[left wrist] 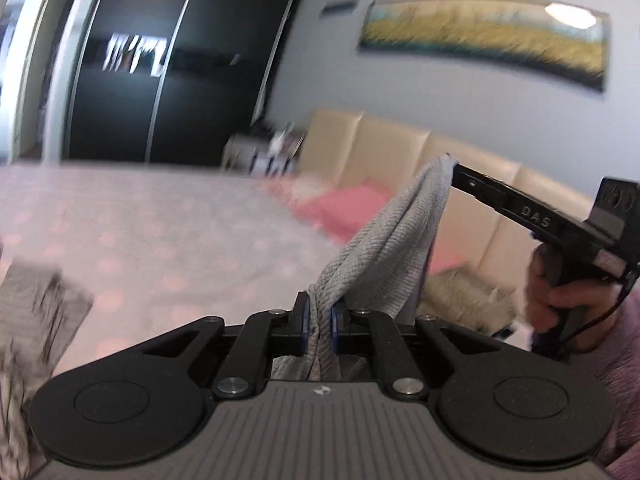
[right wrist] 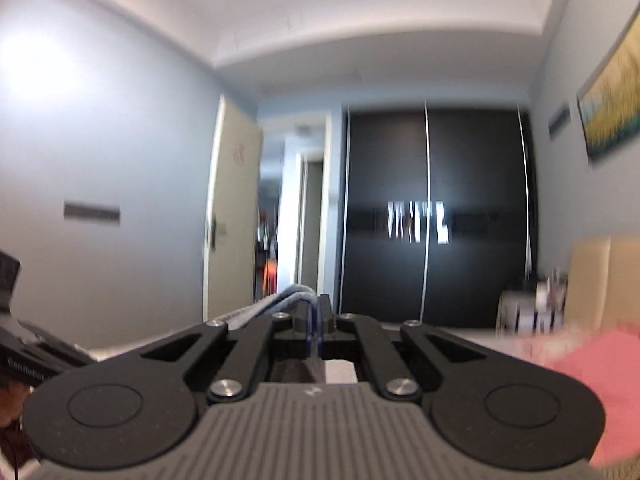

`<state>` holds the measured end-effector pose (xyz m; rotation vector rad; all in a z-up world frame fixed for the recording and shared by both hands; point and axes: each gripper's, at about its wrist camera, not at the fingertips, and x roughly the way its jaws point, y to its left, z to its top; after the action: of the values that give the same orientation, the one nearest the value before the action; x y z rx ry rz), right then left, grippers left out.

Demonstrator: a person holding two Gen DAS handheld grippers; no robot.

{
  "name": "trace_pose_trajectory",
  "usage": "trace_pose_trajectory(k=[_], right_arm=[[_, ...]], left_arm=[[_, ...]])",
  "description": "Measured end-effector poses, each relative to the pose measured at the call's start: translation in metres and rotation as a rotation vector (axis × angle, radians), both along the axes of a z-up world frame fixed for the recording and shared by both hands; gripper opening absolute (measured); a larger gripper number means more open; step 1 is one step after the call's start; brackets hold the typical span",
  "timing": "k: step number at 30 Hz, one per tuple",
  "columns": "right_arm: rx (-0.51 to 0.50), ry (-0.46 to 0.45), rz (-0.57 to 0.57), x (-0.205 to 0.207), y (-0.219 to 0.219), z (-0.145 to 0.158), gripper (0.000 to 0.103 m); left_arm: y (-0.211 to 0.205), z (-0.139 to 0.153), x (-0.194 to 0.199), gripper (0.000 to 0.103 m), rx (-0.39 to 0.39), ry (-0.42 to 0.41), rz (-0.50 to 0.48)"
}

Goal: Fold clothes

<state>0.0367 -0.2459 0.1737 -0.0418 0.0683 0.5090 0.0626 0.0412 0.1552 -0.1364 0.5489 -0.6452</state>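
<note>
Hanging in the air between both tools, the grey garment (left wrist: 394, 240) stretches from the left gripper (left wrist: 320, 322), whose blue pads pinch a bunched fold, up to the right gripper (left wrist: 454, 166), whose pressed-together tips clamp its upper edge. Below lies the bed (left wrist: 140, 220), its spotted cover bare across the middle. A patterned cloth (left wrist: 36, 312), blurred, sits by the near left edge; pink fabric (left wrist: 344, 206) lies toward the headboard (left wrist: 372, 140).
</note>
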Motion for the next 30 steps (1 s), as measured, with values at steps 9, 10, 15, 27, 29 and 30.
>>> trace_pose_trajectory(k=[9,10,15,27,29,30], right_arm=[[-0.251,0.524,-0.001,0.091,0.040,-0.153,0.009],[-0.272,0.540,-0.019,0.095,0.042,-0.165,0.017],[-0.290,0.589,-0.018,0.094,0.041,-0.185,0.039],[-0.290,0.738,0.164,0.055,0.053,-0.214,0.053],[-0.293,0.742,0.168,0.053,0.055,-0.218,0.052],[-0.295,0.743,0.170,0.052,0.057,-0.220,0.052]], left_arm=[[-0.012,-0.121,0.036,0.008,0.289,0.365,0.124],[-0.012,-0.130,0.037,0.008,0.330,0.381,0.150],[0.011,-0.146,0.040,0.012,0.331,0.461,0.250],[-0.008,-0.130,0.031,0.061,0.245,0.374,0.212],[-0.019,-0.134,0.031,0.061,0.240,0.388,0.196],[-0.023,-0.138,0.032,0.059,0.249,0.401,0.190]])
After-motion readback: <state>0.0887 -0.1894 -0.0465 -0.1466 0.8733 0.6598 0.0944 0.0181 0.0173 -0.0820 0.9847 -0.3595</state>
